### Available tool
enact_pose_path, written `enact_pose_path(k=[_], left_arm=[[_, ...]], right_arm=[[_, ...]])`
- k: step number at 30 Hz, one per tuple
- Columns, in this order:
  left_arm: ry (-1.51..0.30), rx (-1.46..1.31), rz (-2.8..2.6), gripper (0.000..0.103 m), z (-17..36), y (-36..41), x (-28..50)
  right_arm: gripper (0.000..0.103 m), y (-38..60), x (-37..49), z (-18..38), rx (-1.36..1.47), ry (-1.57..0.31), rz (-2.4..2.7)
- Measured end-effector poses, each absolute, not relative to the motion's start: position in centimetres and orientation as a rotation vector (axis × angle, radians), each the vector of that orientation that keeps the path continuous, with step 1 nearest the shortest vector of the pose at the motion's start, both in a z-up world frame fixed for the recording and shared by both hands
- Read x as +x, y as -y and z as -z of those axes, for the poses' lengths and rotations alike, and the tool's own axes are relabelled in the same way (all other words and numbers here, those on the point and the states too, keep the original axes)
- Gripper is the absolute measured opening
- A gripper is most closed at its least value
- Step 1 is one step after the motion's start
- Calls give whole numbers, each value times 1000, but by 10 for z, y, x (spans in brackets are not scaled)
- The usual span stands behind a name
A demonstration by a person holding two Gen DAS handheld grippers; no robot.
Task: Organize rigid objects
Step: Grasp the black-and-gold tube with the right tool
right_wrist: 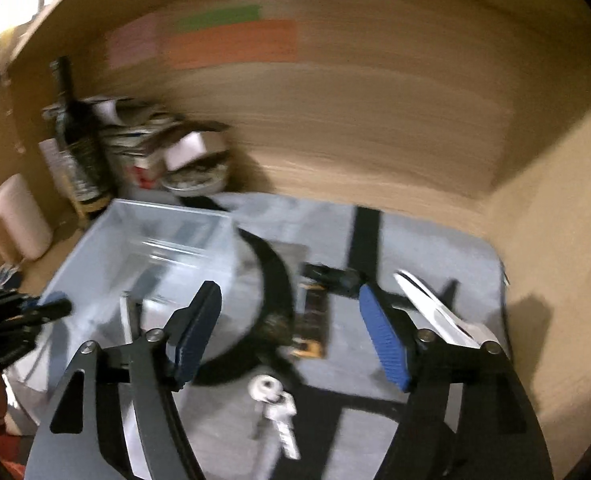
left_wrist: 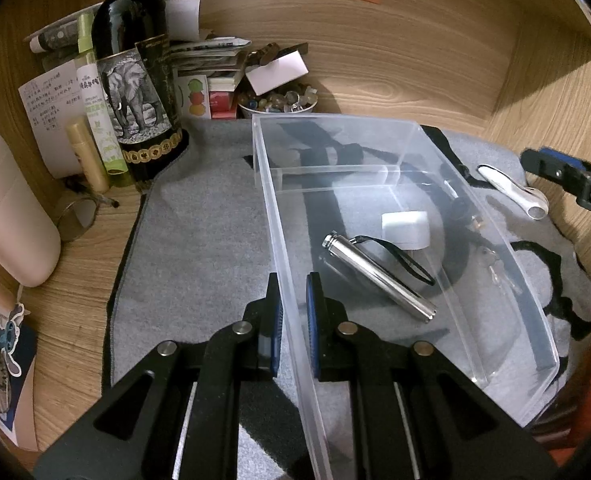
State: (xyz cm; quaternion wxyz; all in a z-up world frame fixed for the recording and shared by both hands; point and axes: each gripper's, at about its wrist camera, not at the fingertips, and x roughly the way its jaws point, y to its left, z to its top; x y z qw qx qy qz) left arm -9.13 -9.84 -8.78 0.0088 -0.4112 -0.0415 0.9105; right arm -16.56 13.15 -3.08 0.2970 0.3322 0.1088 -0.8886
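Note:
A clear plastic bin [left_wrist: 375, 152] sits on a grey mat [left_wrist: 199, 240]. Inside it lie a silver flashlight with a black strap [left_wrist: 379, 276] and a white block [left_wrist: 405, 229]. My left gripper [left_wrist: 294, 300] is shut on the bin's left wall. My right gripper [right_wrist: 291, 320] is open and empty, hovering over the mat right of the bin [right_wrist: 151, 236]; its view is blurred. Under it lie keys [right_wrist: 277, 408] and a dark stick [right_wrist: 313, 320]. A white folding knife [right_wrist: 435, 308] lies by its right finger, and shows in the left wrist view [left_wrist: 511, 190].
A wine bottle [left_wrist: 135, 80], spray bottle [left_wrist: 91, 96], papers, a bowl of beads [left_wrist: 279, 102] and a pink container [left_wrist: 7, 212] crowd the back left. Wooden walls close the back and right. Glasses [left_wrist: 75, 216] lie left of the mat.

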Motion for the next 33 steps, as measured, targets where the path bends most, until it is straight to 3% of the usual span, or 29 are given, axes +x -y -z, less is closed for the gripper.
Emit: enact_pose_path(k=[7,18,21,24,26,28,33], left_arm=[[122,-1286,-2843,11,88,98,-90],[155,-1296,-2829,11,89,97,-90],[153,-1296,-2827,11,88,96,-90],[151,-1297,-2825,11,88,97,-91],[151,-1298,-2822,11,88,97,-91],[142,-1299,-2823,11,88,96,-91],[132,-1298,-2823,11,88,95,-91]], right_arm=[[69,-144,-193,63,1049,-270,2367],[65,-121,-223,112,1206,-393,2307],[50,-115,-225,116,1211,-421,2287],[45,-111,-224,119,1201,-435,2302],[30,-108,-221,119,1199,-442,2282],[22,-107,-219,118,1197,-446,2266],[22,-110,-214,113,1186,-446,2266]])
